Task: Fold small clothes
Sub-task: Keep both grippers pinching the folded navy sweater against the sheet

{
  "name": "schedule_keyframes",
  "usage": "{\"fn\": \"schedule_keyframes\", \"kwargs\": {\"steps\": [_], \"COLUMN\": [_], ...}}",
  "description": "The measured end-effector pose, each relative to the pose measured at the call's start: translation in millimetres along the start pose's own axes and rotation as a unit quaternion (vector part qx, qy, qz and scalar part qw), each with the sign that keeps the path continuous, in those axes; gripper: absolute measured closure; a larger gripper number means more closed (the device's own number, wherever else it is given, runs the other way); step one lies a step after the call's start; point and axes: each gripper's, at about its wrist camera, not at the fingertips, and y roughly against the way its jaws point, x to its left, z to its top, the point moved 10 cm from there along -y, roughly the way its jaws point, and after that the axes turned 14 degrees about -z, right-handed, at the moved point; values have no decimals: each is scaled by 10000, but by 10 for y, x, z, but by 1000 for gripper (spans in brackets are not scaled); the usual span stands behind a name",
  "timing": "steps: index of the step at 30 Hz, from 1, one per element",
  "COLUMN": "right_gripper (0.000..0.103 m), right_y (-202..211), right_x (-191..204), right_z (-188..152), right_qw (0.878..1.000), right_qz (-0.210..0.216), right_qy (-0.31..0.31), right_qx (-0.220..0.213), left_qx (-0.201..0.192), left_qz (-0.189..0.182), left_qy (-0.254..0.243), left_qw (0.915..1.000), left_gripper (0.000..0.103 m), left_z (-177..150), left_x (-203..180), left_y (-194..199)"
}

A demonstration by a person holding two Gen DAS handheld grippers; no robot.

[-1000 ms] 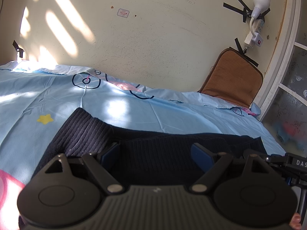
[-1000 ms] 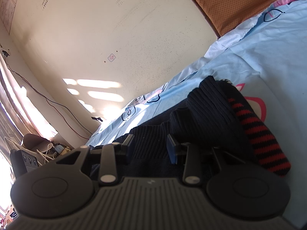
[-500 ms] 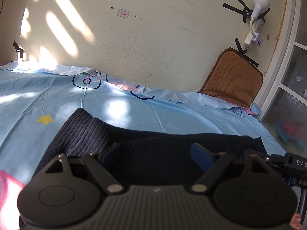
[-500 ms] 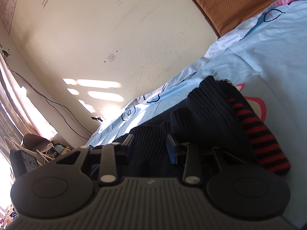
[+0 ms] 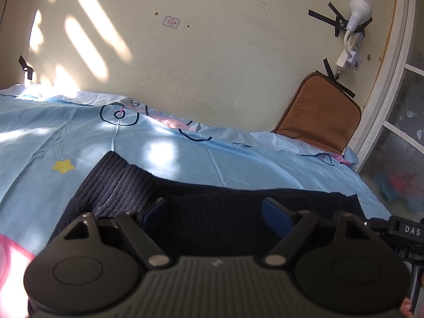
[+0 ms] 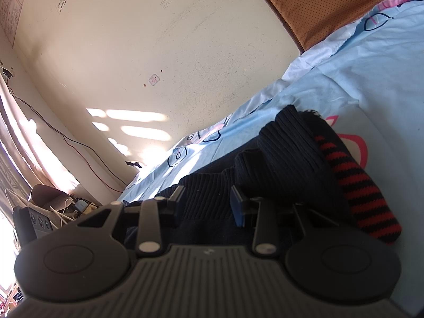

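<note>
Here one dark knit garment [image 5: 238, 206] lies on one blue bedsheet [image 5: 66, 143].

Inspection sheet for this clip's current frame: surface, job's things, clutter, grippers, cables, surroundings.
Surface: light blue bedsheet with cartoon prints, sunlit patches.
Job's things: dark knit garment lying on the sheet; red-and-black striped cuff at one end.
Clutter: brown cushion leaning on the wall.
Grippers: left gripper open over the garment; right gripper partly open, knit between its jaws, grip unclear.
Cables: thin wire along the wall; taped power strip.
Surroundings: cream wall, taped bulb.
</note>
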Motion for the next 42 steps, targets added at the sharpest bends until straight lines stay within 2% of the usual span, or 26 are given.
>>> {"fn": "schedule_keyframes", "kwargs": {"steps": [7, 12, 42], "right_gripper": [63, 63, 63], "right_y": [0, 1, -5], "right_x": [0, 0, -3], "right_z": [-1, -2, -3], "right_qw": [10000, 10000, 10000], "right_qz": [1, -1, 0], "right_qy": [1, 3, 5], "right_qx": [1, 0, 0], "left_qx": [-190, -33, -30], "left_qz": [-224, -94, -33], "left_qy": [-23, 20, 67], "left_qw": [9996, 9999, 10000], "left_gripper": [22, 23, 25], "left_z": [41, 6, 4], "left_x": [-75, -27, 4], "left_y": [58, 4, 6]}}
